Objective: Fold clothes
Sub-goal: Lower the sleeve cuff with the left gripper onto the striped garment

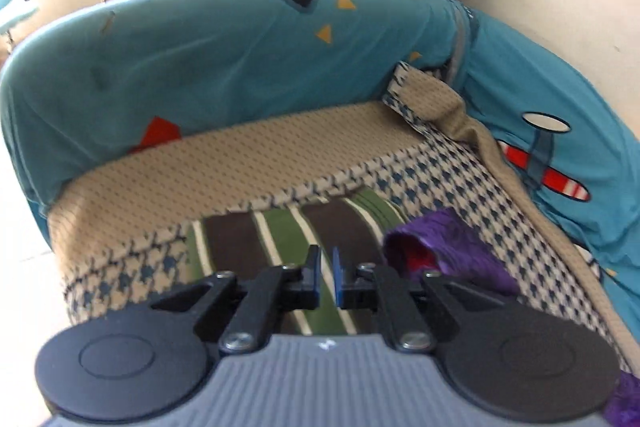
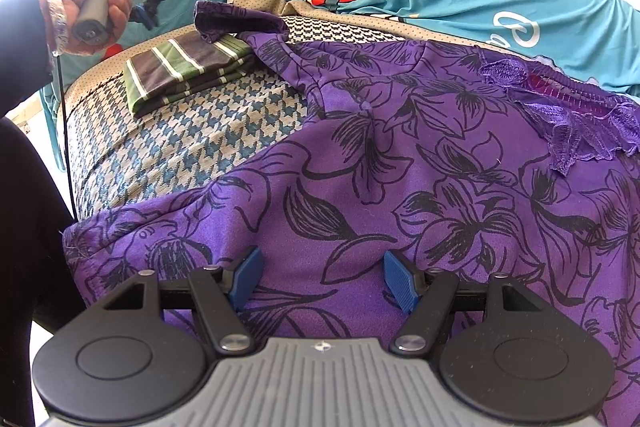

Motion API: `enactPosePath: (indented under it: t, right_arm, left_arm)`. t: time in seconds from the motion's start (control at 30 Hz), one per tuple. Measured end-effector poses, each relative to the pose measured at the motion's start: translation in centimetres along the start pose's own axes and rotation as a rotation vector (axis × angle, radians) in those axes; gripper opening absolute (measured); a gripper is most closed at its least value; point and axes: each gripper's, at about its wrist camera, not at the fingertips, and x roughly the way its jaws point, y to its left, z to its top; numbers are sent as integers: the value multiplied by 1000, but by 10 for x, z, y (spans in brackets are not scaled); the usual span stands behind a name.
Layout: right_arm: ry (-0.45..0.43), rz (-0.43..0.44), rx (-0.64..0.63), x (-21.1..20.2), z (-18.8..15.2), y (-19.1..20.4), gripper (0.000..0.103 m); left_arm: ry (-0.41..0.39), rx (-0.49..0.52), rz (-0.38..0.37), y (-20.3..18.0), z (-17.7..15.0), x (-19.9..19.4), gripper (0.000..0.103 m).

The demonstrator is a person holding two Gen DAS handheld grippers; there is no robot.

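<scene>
Garment: purple floral-print knit top [image 2: 420, 155] spread across the houndstooth bed cover [image 2: 180, 131], long axis running left to right before the right gripper [image 2: 324, 279].
Right jaws: wide, nothing between them, poised over the top's near hem.
Left gripper [image 1: 326, 277]: jaws narrowed to a slit, holding nothing, above the folded green-and-brown striped garment [image 1: 280, 239].
Nearer hand: right, I judge; the left hand [image 2: 94, 9] hangs well apart, far left.
Right view only: the lace neckline [image 2: 560, 119] and the full spread.
Left view only: one purple sleeve end [image 1: 440, 247] beside the stripes.
</scene>
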Motion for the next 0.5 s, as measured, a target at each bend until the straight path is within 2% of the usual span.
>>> enactPosePath:
  t: [0.07,0.17,0.27,0.33,0.4,0.5]
  right_arm:
    - [-1,-1,-2,0,0,0,67]
    - [-2,-1,-5,1,0,0,68]
    - [-2,-2,-6,2,0,1,69]
    - [-2,-3,-6,2,0,2,70]
    - [-3,-2,-6,2,0,2,70]
    - [-3,-1,-4,3,0,2,70]
  left_arm:
    - [60,-20,-82,0,-4,1,7]
    - [128,-73,-187,1,-6,4,16]
    - [131,-128,-248,-1,-6,3,25]
    - [124,-162,-296,-5,-5,2,39]
    - [128,-184,-295,-11,-5,6,48]
    - [138,-212,-290,-19,-5,14,49]
